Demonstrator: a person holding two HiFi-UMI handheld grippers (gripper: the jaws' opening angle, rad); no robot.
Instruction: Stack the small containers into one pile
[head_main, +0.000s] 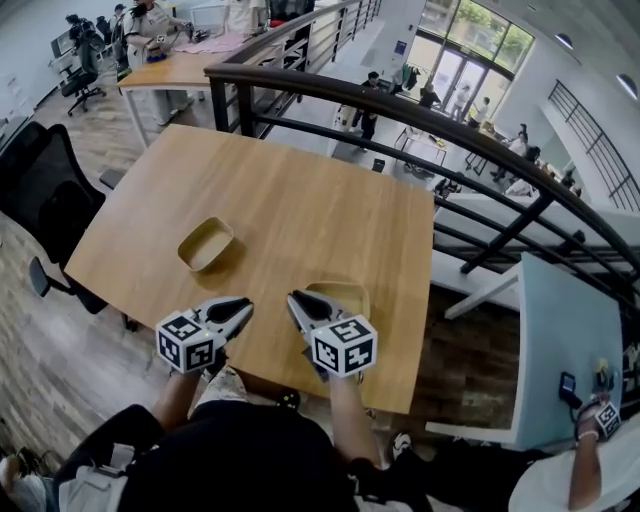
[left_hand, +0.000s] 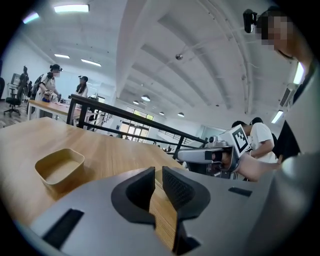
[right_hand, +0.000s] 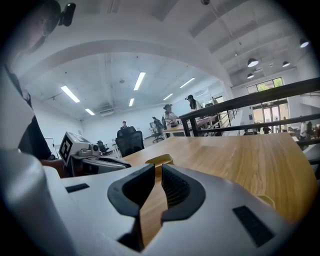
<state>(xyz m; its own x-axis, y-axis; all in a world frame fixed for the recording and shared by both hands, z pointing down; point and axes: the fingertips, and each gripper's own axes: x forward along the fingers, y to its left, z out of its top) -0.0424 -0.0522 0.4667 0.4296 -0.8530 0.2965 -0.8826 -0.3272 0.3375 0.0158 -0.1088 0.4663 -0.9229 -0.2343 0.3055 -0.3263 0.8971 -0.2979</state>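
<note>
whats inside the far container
Nothing: the head view shows the container with a bare floor. From the left gripper view its near wall covers part of that floor.

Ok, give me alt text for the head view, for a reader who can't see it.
The left gripper and right gripper hover side by side over the near edge of a wooden table, jaws shut and empty. A small tan container sits beyond the left gripper; a second container lies just behind the right.
</note>
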